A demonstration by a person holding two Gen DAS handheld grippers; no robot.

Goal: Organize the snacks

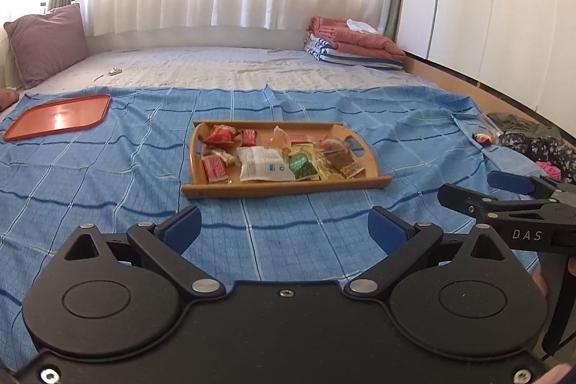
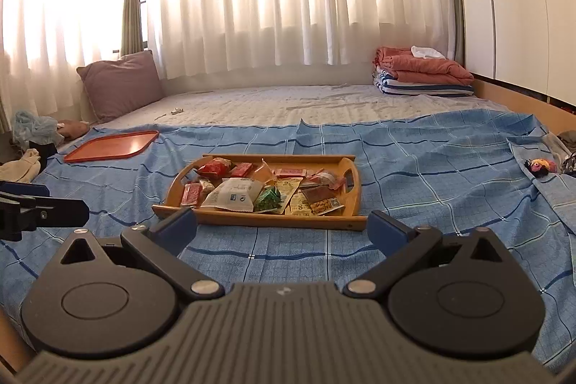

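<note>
Snacks (image 1: pixel 277 155) lie heaped in a wooden tray (image 1: pixel 288 188) that sits on the blue checked cloth (image 1: pixel 108 168) spread over the bed, and everything else is placed here against that tray. Inside it, red packets crowd the far left end, a white pouch (image 1: pixel 264 164) lies at the near middle, a green packet (image 1: pixel 300 165) touches the pouch's right side, and yellowish and brown wrappers fill the right end beside the cut-out handle (the small print on them cannot be read). An orange tray (image 1: pixel 59 116), with nothing visible on it, lies well apart to the far left of the wooden one, on the same cloth. Beyond the tray, a purple pillow (image 2: pixel 122 85) leans at the far left under the white curtains, and folded blankets (image 2: pixel 424 71) are stacked at the far right. Near the tray's front edge, the left gripper (image 1: pixel 284 227) hovers over the cloth with its blue-padded fingers spread wide apart and nothing between them. The right gripper (image 2: pixel 282 229) is likewise near the tray's front edge, its fingers also wide apart and holding nothing; in its view the left finger tip overlaps the tray's near left corner.
</note>
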